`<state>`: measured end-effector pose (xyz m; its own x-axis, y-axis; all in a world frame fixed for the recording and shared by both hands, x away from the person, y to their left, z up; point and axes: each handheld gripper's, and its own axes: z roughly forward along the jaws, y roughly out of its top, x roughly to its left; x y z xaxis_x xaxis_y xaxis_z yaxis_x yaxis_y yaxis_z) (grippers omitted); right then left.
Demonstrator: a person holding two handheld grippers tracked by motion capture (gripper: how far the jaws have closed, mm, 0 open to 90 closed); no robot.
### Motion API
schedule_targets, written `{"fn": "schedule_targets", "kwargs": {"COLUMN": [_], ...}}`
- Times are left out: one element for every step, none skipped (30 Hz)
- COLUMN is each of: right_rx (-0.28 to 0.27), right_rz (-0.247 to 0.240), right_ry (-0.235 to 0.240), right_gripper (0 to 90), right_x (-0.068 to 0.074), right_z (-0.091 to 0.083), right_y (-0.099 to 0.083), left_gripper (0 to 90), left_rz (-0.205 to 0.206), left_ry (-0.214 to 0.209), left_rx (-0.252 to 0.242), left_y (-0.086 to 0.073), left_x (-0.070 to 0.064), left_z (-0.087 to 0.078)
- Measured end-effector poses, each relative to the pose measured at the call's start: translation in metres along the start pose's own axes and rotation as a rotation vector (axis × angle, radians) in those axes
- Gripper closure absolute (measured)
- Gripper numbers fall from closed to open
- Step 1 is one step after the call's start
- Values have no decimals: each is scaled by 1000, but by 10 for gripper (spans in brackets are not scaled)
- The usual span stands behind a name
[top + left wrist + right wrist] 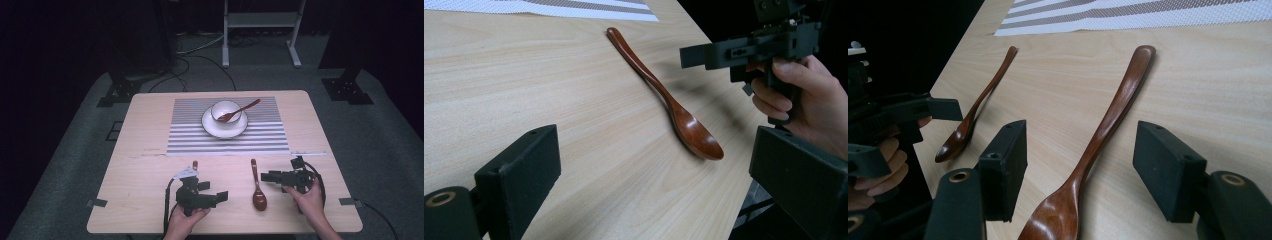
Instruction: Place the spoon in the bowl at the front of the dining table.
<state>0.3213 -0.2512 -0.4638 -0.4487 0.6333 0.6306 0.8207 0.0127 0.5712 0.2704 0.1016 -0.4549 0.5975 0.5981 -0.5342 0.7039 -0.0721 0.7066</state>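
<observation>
Hands are coming in at six o'clock in the high view, each gripping a black claw over the pale wooden surface (145, 170). The left claw (216, 198) is sitting at about seven o'clock, its jaws standing well apart with nothing between them; in the left gripper view they are rising at the two lower corners with bare wood in the gap. The right claw (267, 176) is sitting at about five o'clock, pointing toward nine o'clock, its jaws also apart and holding nothing. In the right gripper view those jaws are flanking the near spoon's neck without touching it.

Between the two claws, the near spoon (257, 187) is lying flat on the surface, its dark brown bowl toward six o'clock and its handle running toward twelve. The right claw's tip is hanging just beside the handle, on its three o'clock side. A second spoon (973, 110) is lying close to the left claw; in the high view its handle tip is peeking out at twelve o'clock of that claw.

Farther off, toward twelve o'clock, a striped placemat (185, 140) is lying flat on the surface. On it a white plate (210, 127) is carrying a white bowl (221, 106), and a third spoon (239, 111) is leaning in the bowl, its handle pointing toward two o'clock over the rim.

Beyond the surface, a white metal frame (260, 20) is standing on the grey floor (350, 125).
</observation>
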Motion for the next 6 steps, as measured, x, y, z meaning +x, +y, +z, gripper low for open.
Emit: {"fn": "schedule_targets", "kwargs": {"right_rx": [-6, -20, -41, -63, -68, -65], "right_rz": [-1, 1, 7, 19, 35, 46], "right_ry": [3, 10, 20, 35, 42, 51], "right_gripper": [371, 370, 371, 371, 370, 369], "right_x": [0, -1, -3, -6, -10, -11], "right_z": [0, -1, -2, -3, -3, -4], "right_y": [-2, -5, -9, -15, -19, -21], "left_gripper": [52, 52, 52, 52, 52, 52], "left_rz": [-1, -2, 0, 1, -2, -5], "left_ry": [1, 2, 4, 6, 8, 11], "left_rx": [0, -1, -1, -2, -4, -5], "left_y": [0, 0, 0, 0, 0, 0], "left_x": [0, 0, 0, 1, 1, 2], "left_z": [0, 0, -1, -1, -1, -1]}}
